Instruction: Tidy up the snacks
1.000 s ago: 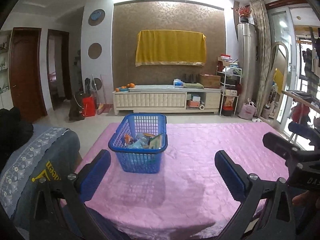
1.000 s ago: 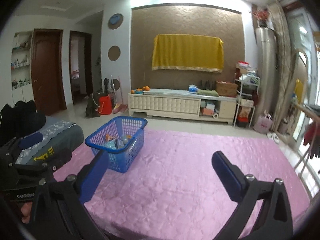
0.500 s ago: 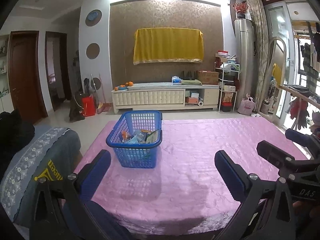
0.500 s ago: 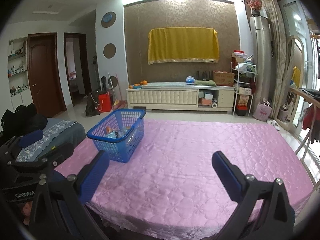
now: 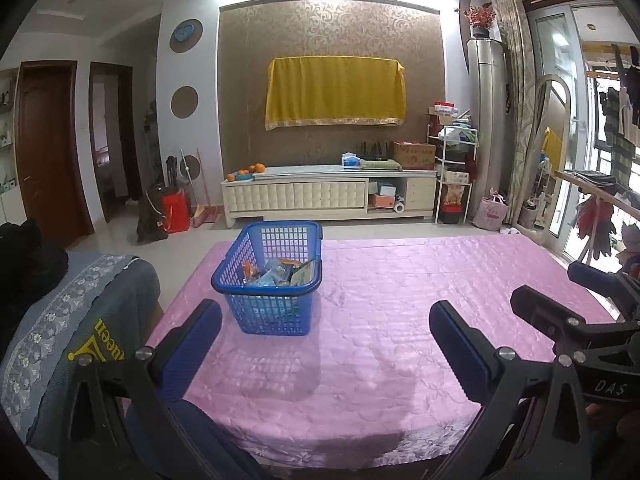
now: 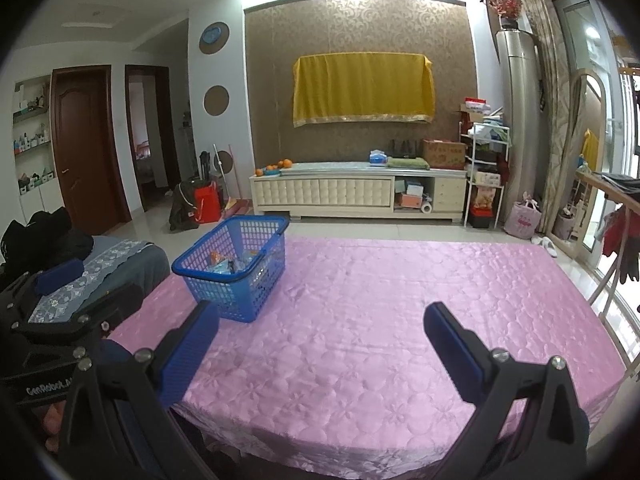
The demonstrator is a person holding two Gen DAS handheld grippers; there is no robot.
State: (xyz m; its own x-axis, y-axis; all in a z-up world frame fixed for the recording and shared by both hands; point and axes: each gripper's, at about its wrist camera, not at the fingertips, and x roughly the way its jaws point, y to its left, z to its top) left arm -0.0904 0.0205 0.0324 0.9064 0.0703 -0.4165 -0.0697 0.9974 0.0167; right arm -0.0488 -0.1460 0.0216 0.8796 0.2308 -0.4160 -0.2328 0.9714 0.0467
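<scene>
A blue plastic basket (image 5: 272, 280) holding several snack packets (image 5: 280, 274) stands on the pink tablecloth (image 5: 380, 320) at the table's left side. It also shows in the right wrist view (image 6: 236, 272). My left gripper (image 5: 326, 330) is open and empty, held back over the near edge of the table, short of the basket. My right gripper (image 6: 322, 332) is open and empty, to the right of the basket, over the near part of the pink cloth (image 6: 380, 320). The right gripper also shows at the right of the left wrist view (image 5: 560, 320).
A chair with a grey-blue cover (image 5: 80, 320) stands left of the table. A white TV cabinet (image 5: 328, 196) with a yellow-draped screen stands at the far wall. A rack and drying clothes (image 5: 600, 220) are at the right.
Both grippers have pulled back and up from the table, so the basket looks farther away. Both stay open and empty. The basket has not moved.
</scene>
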